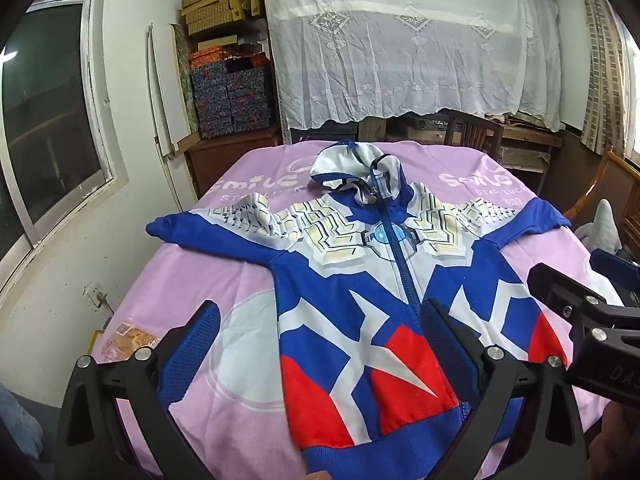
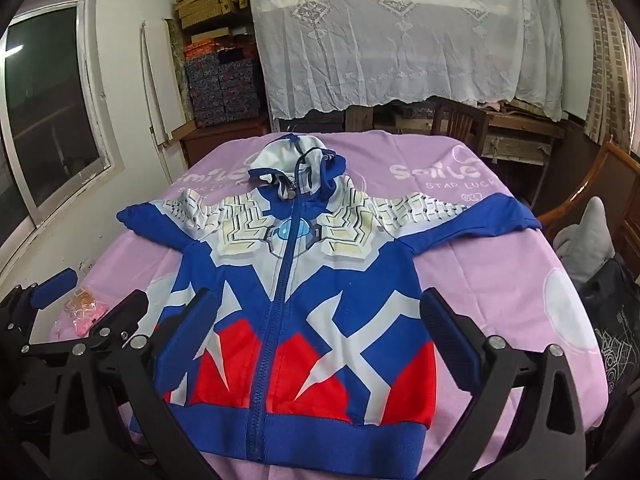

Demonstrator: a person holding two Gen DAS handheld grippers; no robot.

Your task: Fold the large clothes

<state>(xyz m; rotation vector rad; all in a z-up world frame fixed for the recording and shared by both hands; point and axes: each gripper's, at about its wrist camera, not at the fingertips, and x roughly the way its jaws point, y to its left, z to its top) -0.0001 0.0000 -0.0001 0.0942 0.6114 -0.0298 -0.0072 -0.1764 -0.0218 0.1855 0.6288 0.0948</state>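
Blue, white and red zip hoodie (image 2: 292,280) lies flat, front up, on the pink sheet (image 2: 480,264) covering the table. Zip closed, hood (image 2: 296,168) at 12 o'clock, hem band at 6, both sleeves spread out to 9 and 3.

Left gripper (image 1: 320,328): jaws spread wide, nothing between them, hovering over the hoodie's lower half near the hem. One blue-padded finger (image 1: 196,336) sits over bare sheet at 9 o'clock of the hem, the other over the zip line.

Right gripper (image 2: 320,316): jaws spread wide as well, empty, above the hem, fingers straddling the red panels. Cannot tell if either tool touches the fabric.

Left gripper shows in the right wrist view at 9 o'clock; right gripper shows in the left wrist view at 3 o'clock. The two sit just beside each other.

Clear plastic packet (image 2: 82,310) on the sheet at 9 o'clock of the hoodie, apart from it. Lace curtain (image 2: 400,32) hangs behind the table at 12.
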